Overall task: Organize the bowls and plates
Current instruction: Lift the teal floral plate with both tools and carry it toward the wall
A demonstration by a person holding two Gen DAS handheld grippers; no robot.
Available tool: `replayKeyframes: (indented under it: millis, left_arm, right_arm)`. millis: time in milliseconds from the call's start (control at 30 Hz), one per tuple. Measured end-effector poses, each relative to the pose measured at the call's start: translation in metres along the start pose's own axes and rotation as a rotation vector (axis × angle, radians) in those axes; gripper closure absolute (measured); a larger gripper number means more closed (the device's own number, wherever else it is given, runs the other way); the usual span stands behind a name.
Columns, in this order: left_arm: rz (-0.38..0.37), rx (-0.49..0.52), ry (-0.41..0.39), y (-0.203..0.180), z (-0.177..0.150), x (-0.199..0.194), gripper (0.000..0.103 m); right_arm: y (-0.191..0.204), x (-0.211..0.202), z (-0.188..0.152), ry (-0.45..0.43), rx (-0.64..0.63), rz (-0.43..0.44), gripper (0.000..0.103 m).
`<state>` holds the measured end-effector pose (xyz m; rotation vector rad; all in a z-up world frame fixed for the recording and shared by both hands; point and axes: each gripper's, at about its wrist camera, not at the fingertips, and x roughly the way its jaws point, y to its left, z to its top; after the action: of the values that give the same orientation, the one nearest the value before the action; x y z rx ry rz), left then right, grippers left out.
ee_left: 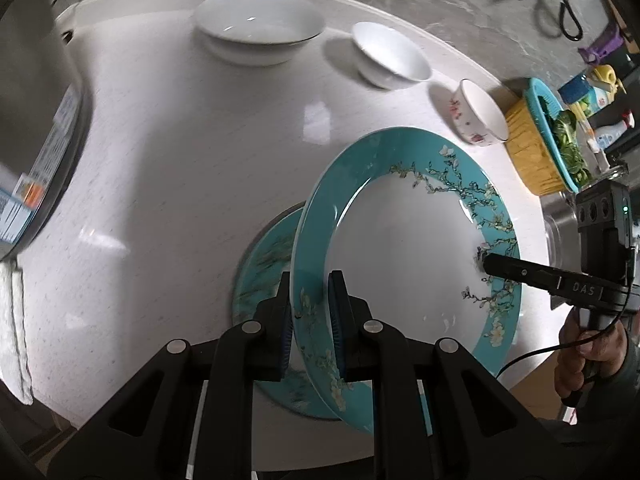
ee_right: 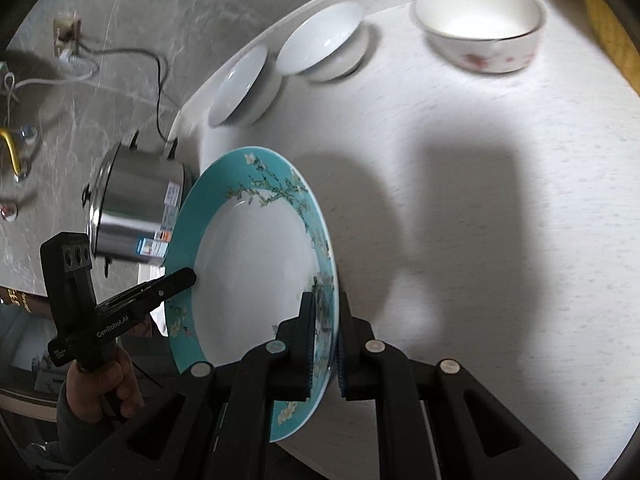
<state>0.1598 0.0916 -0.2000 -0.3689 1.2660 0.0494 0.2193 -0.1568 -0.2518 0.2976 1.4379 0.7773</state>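
A teal-rimmed plate (ee_left: 400, 256) with a blossom pattern and a white centre hangs tilted above the white table (ee_left: 160, 168). My left gripper (ee_left: 310, 280) is shut on its near rim. My right gripper (ee_left: 489, 262) pinches the opposite rim. Under the lifted plate a second plate of the same pattern (ee_left: 260, 268) lies flat on the table, partly hidden. In the right wrist view the same plate (ee_right: 256, 264) stands nearly on edge, with my right gripper (ee_right: 326, 299) shut on its rim and my left gripper (ee_right: 189, 277) at the far rim.
Along the table's far edge stand a large white bowl (ee_left: 260, 24), a smaller white bowl (ee_left: 392, 56) and a small floral bowl (ee_left: 480, 114). A yellow and teal basket of greens (ee_left: 536, 148) sits to the right. A steel pot (ee_right: 136, 208) stands beside the table.
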Motion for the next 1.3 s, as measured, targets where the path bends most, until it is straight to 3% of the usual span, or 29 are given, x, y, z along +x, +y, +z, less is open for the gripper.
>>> replayKeyframes:
  millis: [433,867,1133,1300]
  left_arm:
    - [0.01,0.003,0.028,0.044,-0.03,0.029,0.088]
    - [0.048,0.055,0.037,0.037,-0.036,0.048,0.084]
    - [0.067,0.068,0.027,0.029,-0.043,0.054,0.084]
    - [0.084,0.092,0.01,0.024,-0.043,0.057,0.084]
  right_arm:
    - [0.025,0.036,-0.013,0.017,-0.052,-0.121,0.09]
    - [0.044,0.053,-0.024,-0.026,-0.183,-0.3,0.085]
    - [0.064,0.064,-0.035,-0.046,-0.343,-0.491,0.078]
    - [0.066,0.069,-0.041,-0.064,-0.406,-0.562,0.077]
